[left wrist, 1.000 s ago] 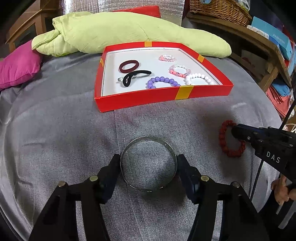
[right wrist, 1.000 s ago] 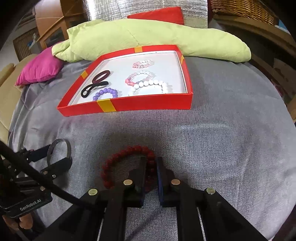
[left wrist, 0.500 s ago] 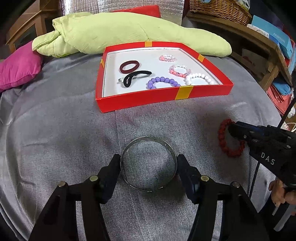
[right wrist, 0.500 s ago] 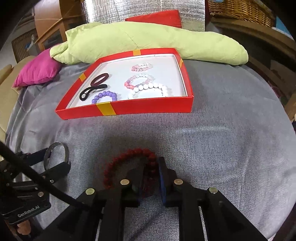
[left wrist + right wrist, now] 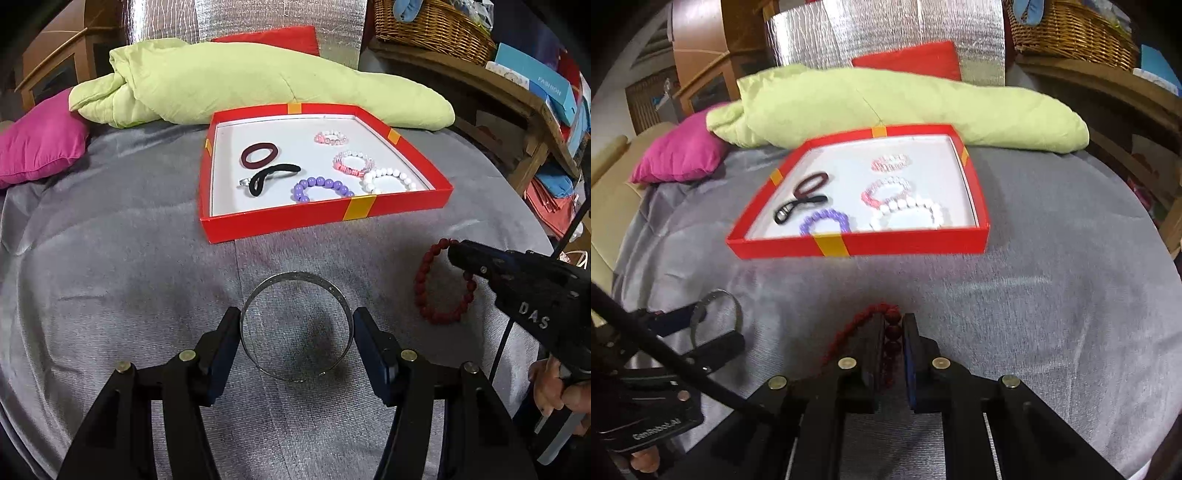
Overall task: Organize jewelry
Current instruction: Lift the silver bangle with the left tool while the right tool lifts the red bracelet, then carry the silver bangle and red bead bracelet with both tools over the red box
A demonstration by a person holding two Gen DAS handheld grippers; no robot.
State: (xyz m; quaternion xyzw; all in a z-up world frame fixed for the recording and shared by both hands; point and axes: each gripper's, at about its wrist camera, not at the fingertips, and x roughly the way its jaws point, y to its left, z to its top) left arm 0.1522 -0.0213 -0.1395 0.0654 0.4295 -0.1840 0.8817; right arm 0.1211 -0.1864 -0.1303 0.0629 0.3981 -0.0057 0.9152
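A silver metal bangle (image 5: pixel 295 325) sits between the fingers of my left gripper (image 5: pixel 296 325), which is shut on its two sides, low over the grey cloth; the bangle also shows in the right wrist view (image 5: pixel 716 314). My right gripper (image 5: pixel 889 325) is shut on a red bead bracelet (image 5: pixel 892 332), which hangs lifted off the cloth; it also shows in the left wrist view (image 5: pixel 439 284). A red box lid (image 5: pixel 325 214) with a white floor holds several bracelets and hair ties.
A lime green quilt (image 5: pixel 240 85) lies behind the box, a pink cushion (image 5: pixel 37 144) at far left. A wooden shelf with a wicker basket (image 5: pixel 432 26) stands at the right. The grey cloth (image 5: pixel 110 277) covers the surface.
My right gripper has lifted the red bead bracelet off the cloth and moved toward the box. My left gripper stays on the bangle.
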